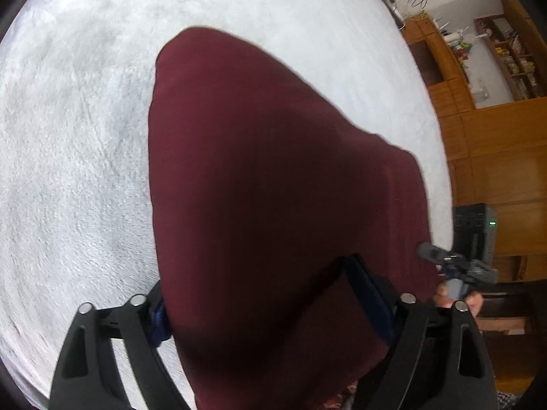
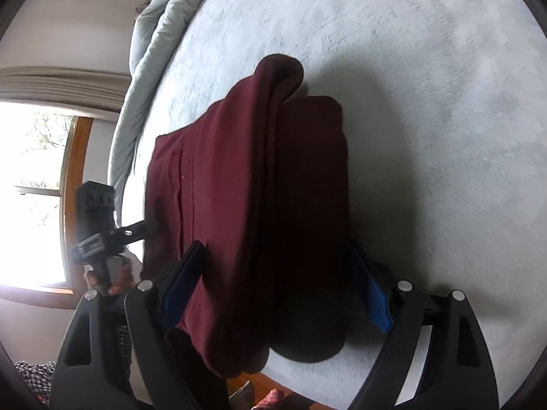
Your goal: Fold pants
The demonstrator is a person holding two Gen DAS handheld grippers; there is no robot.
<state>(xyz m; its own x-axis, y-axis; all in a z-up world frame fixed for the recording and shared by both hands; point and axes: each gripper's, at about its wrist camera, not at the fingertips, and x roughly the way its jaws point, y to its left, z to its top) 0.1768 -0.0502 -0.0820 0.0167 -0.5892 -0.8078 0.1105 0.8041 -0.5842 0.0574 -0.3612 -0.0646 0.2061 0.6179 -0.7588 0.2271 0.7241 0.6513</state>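
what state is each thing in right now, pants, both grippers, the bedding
pants: maroon, folded into layers, near end draped between the jaws, far end on the bed
left gripper: jaws wide, pants between them
right gripper: jaws wide, pants between them
white blanket: spread flat under the pants
pale comforter: bunched along the bed's far edge

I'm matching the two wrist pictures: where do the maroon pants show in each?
Left wrist view: maroon pants fill the centre, reaching the bottom edge.
Right wrist view: the maroon pants lie folded, centre to lower left.
Shared landmark: the pale fuzzy blanket beneath them.
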